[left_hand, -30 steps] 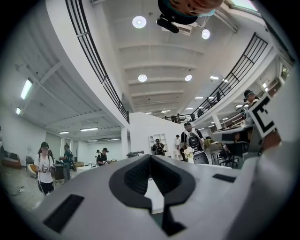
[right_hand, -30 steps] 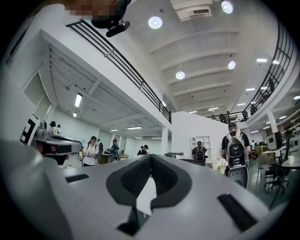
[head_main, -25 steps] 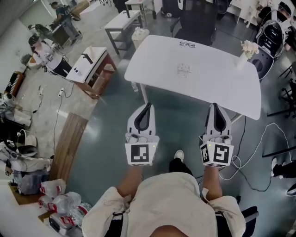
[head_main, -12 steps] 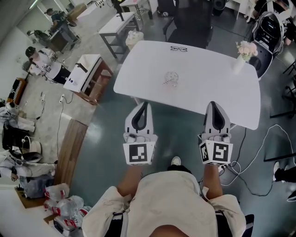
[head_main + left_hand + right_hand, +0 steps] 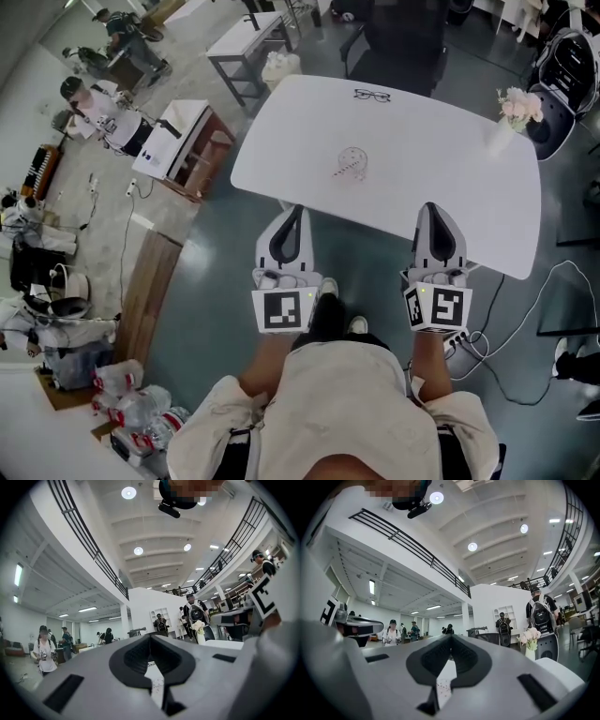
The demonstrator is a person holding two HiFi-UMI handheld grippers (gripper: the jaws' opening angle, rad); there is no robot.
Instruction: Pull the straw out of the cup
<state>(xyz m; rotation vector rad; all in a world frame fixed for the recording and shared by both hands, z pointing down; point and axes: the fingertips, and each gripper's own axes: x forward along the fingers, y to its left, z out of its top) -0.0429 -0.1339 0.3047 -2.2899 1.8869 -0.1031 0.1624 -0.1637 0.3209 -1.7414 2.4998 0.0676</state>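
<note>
My left gripper (image 5: 298,212) and right gripper (image 5: 430,207) are pressed together, empty, at the table's (image 5: 441,150) near edge. The cup (image 5: 353,157) stands mid-table. Its straw (image 5: 342,172) looks light and crushable, so I would pinch the exposed end gently.

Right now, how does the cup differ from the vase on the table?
Place: the cup stands near the middle of the table; the vase stands near its far right edge.
Look: the cup is clear; the vase is white.
Contents: the cup holds a straw; the vase holds pale flowers.
Both stand on the same white table.
</note>
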